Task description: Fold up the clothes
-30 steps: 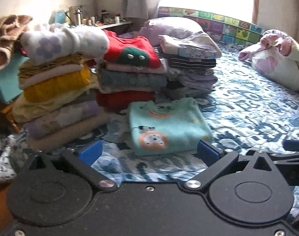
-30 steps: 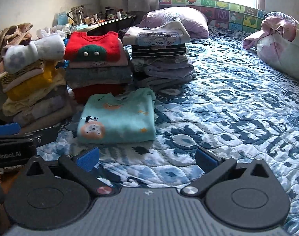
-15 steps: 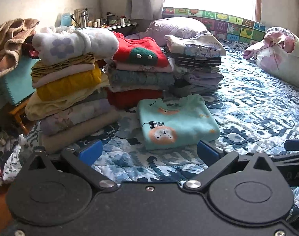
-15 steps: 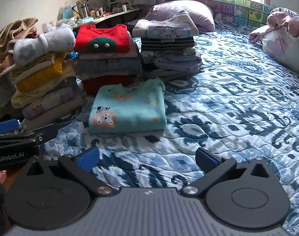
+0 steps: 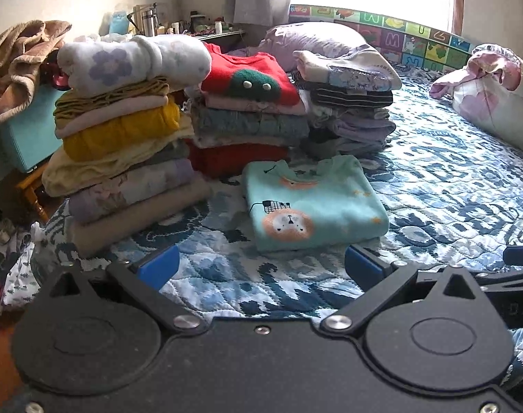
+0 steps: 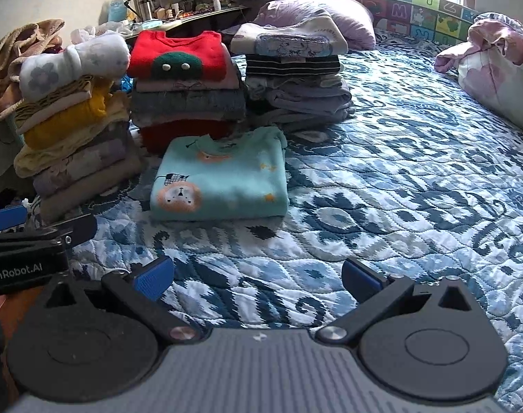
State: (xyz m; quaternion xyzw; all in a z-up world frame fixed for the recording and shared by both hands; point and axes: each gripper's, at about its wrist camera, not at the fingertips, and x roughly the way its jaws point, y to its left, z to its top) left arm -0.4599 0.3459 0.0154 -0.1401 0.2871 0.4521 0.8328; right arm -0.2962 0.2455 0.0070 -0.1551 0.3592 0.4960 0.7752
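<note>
Folded shirt: a mint-green shirt (image 5: pixel 314 206) with a lion print lay folded flat on the bed (image 5: pixel 450 186), held by neither gripper.
Middle stack: the pile topped by a red sweater (image 5: pixel 251 81) stood just behind the shirt.
Left stack: a taller pile (image 5: pixel 123 144), capped by a white flower-print roll (image 5: pixel 130 60), stood to the shirt's left and leaned a little.
Right stack: the pile under a cream garment (image 5: pixel 347 69) stood behind the shirt, toward its right.
Left gripper: the left gripper (image 5: pixel 259 268) hung over the quilt just in front of the shirt; its blue fingers (image 5: pixel 156 268) were spread wide with nothing between them.
Right gripper: the right gripper (image 6: pixel 258 277) hung over the quilt in front of the shirt and a little to its right; its fingers (image 6: pixel 359 277) were likewise wide apart and bare.
Pillows: a lilac pillow (image 5: pixel 316 39) lay behind the stacks; a pink-and-white one (image 5: pixel 495 93) lay well to the shirt's right.
Table: a cluttered table (image 6: pixel 192 20) stood behind the stacks, by the wall.
</note>
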